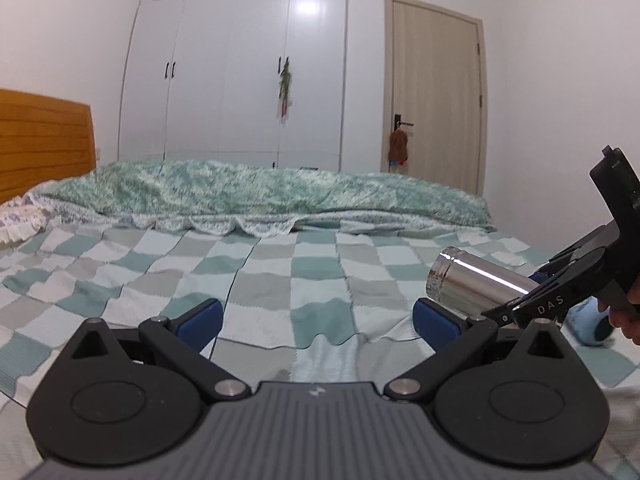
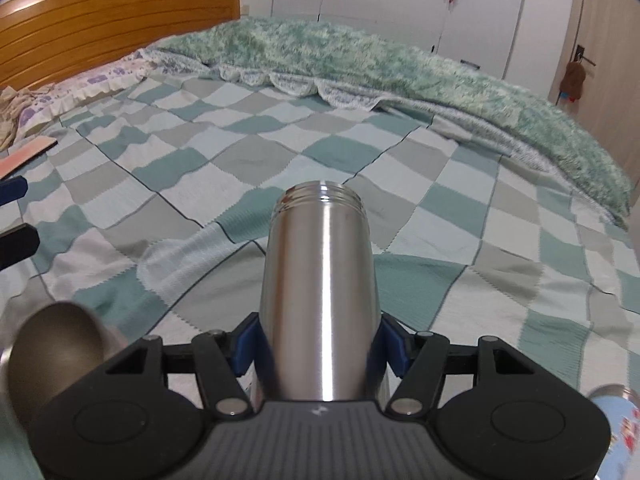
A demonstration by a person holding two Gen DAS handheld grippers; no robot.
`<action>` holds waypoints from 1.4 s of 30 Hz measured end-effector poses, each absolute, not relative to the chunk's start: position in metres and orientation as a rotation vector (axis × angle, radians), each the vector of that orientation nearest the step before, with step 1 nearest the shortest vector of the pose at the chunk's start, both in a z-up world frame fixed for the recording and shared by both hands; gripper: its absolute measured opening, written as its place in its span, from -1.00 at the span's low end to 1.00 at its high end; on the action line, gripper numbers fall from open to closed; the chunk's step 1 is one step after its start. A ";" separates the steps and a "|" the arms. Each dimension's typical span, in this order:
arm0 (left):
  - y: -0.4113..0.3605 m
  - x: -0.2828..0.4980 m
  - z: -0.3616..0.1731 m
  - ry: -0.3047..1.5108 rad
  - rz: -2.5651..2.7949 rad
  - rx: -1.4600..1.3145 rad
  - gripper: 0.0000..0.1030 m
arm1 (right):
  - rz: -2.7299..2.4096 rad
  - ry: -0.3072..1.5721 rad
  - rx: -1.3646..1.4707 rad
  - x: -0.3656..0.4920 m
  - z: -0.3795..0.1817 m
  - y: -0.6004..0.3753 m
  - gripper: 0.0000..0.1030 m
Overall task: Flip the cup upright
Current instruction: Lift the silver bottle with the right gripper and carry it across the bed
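The steel cup (image 2: 320, 296) is grasped near its base by the right gripper (image 2: 316, 350), its blue pads (image 2: 390, 344) pressed on either side; it is held above the checked bed cover (image 2: 460, 216), lying roughly level with its threaded mouth pointing away. The left gripper (image 1: 316, 318) is spread wide and holds nothing, hovering low over the bed to the left of the cup. The turning step appears to be in hand; next, the mouth would need to be swung upward and the base lowered squarely, since the soft cover may let it topple.
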State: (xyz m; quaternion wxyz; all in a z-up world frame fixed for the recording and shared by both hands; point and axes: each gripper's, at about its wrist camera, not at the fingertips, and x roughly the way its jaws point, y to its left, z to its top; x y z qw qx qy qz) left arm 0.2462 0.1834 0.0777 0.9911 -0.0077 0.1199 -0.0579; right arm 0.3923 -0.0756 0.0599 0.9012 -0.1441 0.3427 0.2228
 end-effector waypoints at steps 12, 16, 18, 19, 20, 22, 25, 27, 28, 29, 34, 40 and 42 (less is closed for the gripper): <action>0.137 0.160 0.110 0.198 -0.203 0.010 1.00 | 0.423 0.640 -0.273 0.287 0.104 -0.118 0.20; 0.117 0.135 0.109 0.208 -0.238 0.023 1.00 | 0.408 0.633 -0.255 0.253 0.105 -0.135 0.20; 0.108 0.123 0.107 0.213 -0.253 0.029 1.00 | 0.400 0.630 -0.251 0.237 0.104 -0.144 0.20; 0.105 0.118 0.107 0.215 -0.260 0.030 1.00 | 0.395 0.630 -0.248 0.228 0.104 -0.148 0.20; 0.100 0.112 0.106 0.217 -0.268 0.029 1.00 | 0.390 0.630 -0.246 0.221 0.103 -0.152 0.20; 0.093 0.101 0.103 0.222 -0.283 0.027 1.00 | 0.383 0.630 -0.240 0.207 0.100 -0.159 0.20; 0.082 0.085 0.097 0.234 -0.301 0.028 1.00 | 0.371 0.634 -0.225 0.188 0.094 -0.171 0.20; 0.075 0.078 0.093 0.242 -0.311 0.026 1.00 | 0.361 0.642 -0.218 0.178 0.089 -0.176 0.20; 0.074 0.074 0.090 0.244 -0.312 0.023 1.00 | 0.356 0.647 -0.216 0.174 0.086 -0.179 0.20; 0.072 0.072 0.088 0.246 -0.310 0.020 1.00 | 0.352 0.653 -0.212 0.171 0.082 -0.181 0.20; 0.060 0.061 0.075 0.275 -0.292 0.014 1.00 | 0.319 0.710 -0.159 0.161 0.058 -0.191 0.20; 0.051 0.055 0.061 0.322 -0.253 0.015 1.00 | 0.261 0.796 -0.059 0.166 0.019 -0.191 0.20; 0.052 0.054 0.056 0.337 -0.241 0.013 1.00 | 0.236 0.810 -0.040 0.169 0.008 -0.187 0.20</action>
